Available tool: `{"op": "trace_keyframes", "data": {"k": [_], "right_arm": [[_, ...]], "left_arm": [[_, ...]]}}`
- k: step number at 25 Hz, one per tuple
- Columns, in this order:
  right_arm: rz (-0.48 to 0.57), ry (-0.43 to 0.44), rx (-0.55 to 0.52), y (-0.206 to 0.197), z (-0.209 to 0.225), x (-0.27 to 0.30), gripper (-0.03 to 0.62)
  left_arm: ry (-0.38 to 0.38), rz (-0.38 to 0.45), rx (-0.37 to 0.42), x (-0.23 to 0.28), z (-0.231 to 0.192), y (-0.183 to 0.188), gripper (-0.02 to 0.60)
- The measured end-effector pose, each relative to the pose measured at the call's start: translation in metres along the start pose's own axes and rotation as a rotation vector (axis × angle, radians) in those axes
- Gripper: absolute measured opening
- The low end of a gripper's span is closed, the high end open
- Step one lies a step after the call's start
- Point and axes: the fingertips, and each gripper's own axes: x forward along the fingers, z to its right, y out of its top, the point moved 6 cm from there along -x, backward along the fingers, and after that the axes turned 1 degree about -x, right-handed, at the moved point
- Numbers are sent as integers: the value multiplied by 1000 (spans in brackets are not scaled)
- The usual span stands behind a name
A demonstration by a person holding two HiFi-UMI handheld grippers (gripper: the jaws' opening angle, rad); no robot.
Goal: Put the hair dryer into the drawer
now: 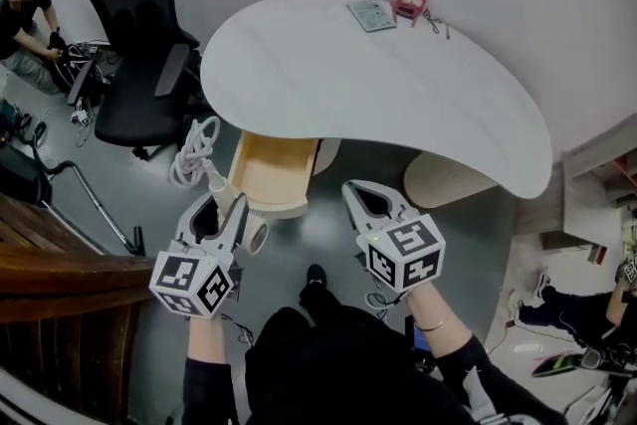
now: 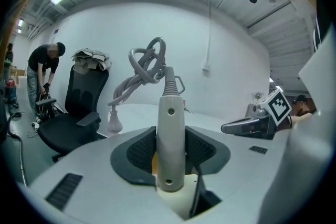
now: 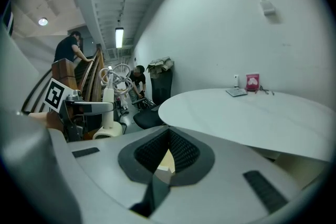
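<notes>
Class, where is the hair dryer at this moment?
Head view, lower left: the hair dryer is gripped by its handle in the left gripper, just in front of the open drawer under the white table.

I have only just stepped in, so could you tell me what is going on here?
A person stands at a white table with a gripper in each hand. The left gripper is clamped on the handle of a hair dryer, with its bundled cord coming off the handle's end. The drawer under the table's near edge stands open just ahead of the dryer. The right gripper is alongside, jaws together and holding nothing. The dryer is not yet in the drawer.
</notes>
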Motion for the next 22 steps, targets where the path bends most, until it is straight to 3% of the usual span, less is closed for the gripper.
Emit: {"op": "trace_keyframes", "data": {"k": [13, 22], "right_arm": [[-13, -15, 36, 5, 28, 14, 3], [-47, -48, 54, 5, 35, 37, 4]], "left_arm": [[-34, -17, 67, 52, -6, 17, 176], [-99, -58, 106, 93, -24, 13, 176]]}}
